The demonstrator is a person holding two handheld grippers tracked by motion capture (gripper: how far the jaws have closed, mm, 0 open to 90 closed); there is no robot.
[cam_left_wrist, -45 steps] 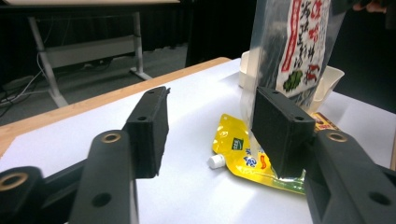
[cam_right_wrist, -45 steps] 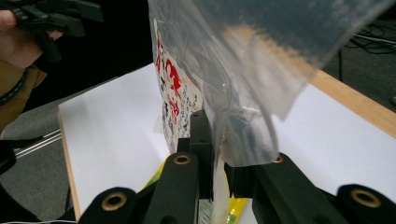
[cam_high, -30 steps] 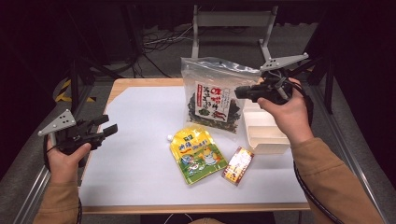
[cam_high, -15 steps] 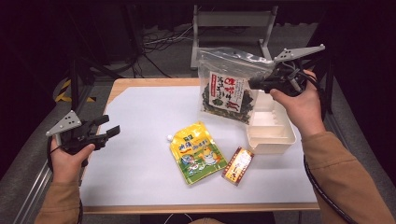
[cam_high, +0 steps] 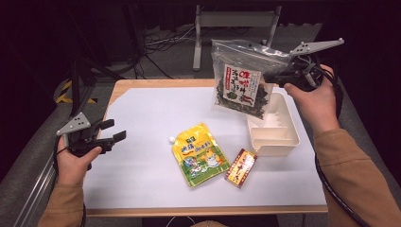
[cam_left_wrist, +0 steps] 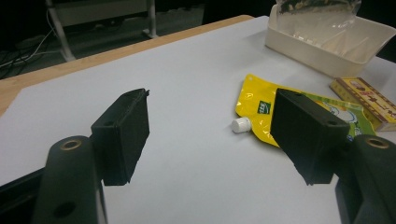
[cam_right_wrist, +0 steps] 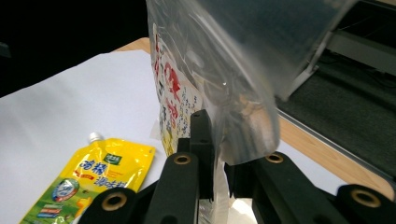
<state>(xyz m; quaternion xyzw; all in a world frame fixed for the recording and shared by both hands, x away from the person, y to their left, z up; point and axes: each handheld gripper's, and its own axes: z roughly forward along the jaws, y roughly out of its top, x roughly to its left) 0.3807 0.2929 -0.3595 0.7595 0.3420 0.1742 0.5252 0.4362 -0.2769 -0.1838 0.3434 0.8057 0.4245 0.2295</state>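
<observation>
My right gripper point(cam_high: 270, 78) is shut on the edge of a clear bag of dark dried seaweed point(cam_high: 242, 80) with a red and white label, held in the air over the white tray point(cam_high: 273, 138) at the right. In the right gripper view the bag point(cam_right_wrist: 205, 70) hangs between the jaws of that gripper point(cam_right_wrist: 217, 154). A yellow spouted pouch point(cam_high: 200, 153) lies flat mid-table, with a small red and yellow box point(cam_high: 240, 168) beside it. My left gripper point(cam_high: 114, 130) stands open at the table's left edge, nothing between its fingers point(cam_left_wrist: 123, 135).
The white mat point(cam_high: 146, 113) covers the wooden table. A metal stand point(cam_high: 236, 19) and cables lie on the floor beyond the far edge. The pouch point(cam_left_wrist: 299, 116), box point(cam_left_wrist: 364, 100) and tray point(cam_left_wrist: 322, 51) lie ahead in the left gripper view.
My right gripper has carried the seaweed bag up and to the right, over the white tray. The left gripper has hardly moved.
</observation>
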